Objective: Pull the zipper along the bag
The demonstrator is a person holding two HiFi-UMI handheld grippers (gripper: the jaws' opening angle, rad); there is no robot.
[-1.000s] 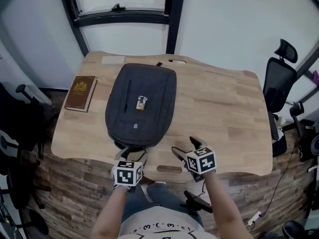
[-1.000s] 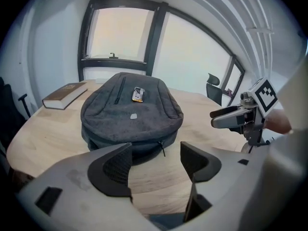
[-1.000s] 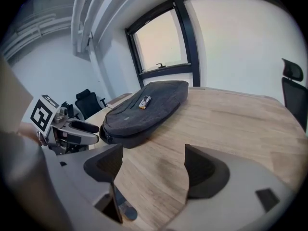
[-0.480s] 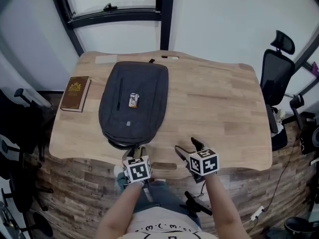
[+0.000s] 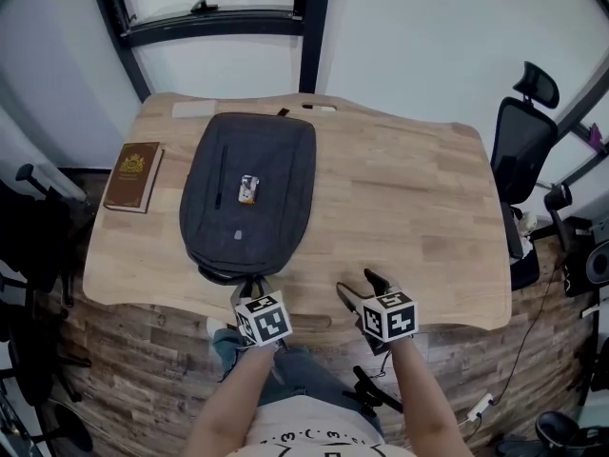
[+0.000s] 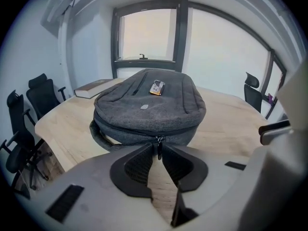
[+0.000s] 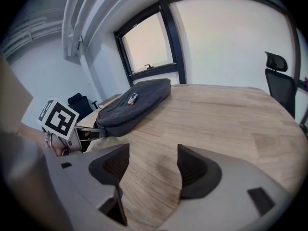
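Note:
A dark grey backpack (image 5: 249,198) lies flat on the wooden table (image 5: 400,198), its zipped end toward me. In the left gripper view the bag (image 6: 149,109) fills the middle and its zipper pull (image 6: 159,147) hangs between the tips of my left gripper (image 6: 158,149). Those jaws have just been closing and stand narrow around the pull, with a thin gap still showing. In the head view the left gripper (image 5: 253,289) is at the bag's near end. My right gripper (image 5: 358,288) hovers to the right over bare wood, jaws (image 7: 153,152) open with nothing between them; they have been narrowing a little.
A brown book (image 5: 132,176) lies left of the bag. A small orange and silver tag (image 5: 247,189) sits on the bag's top. An office chair (image 5: 519,131) stands at the table's right, with more chairs (image 6: 19,124) at the left. The table's near edge is just under both grippers.
My left gripper has tipped down and turned at the bag's near end, and its jaws have narrowed from wide open to a slit. The right jaws have narrowed slightly.

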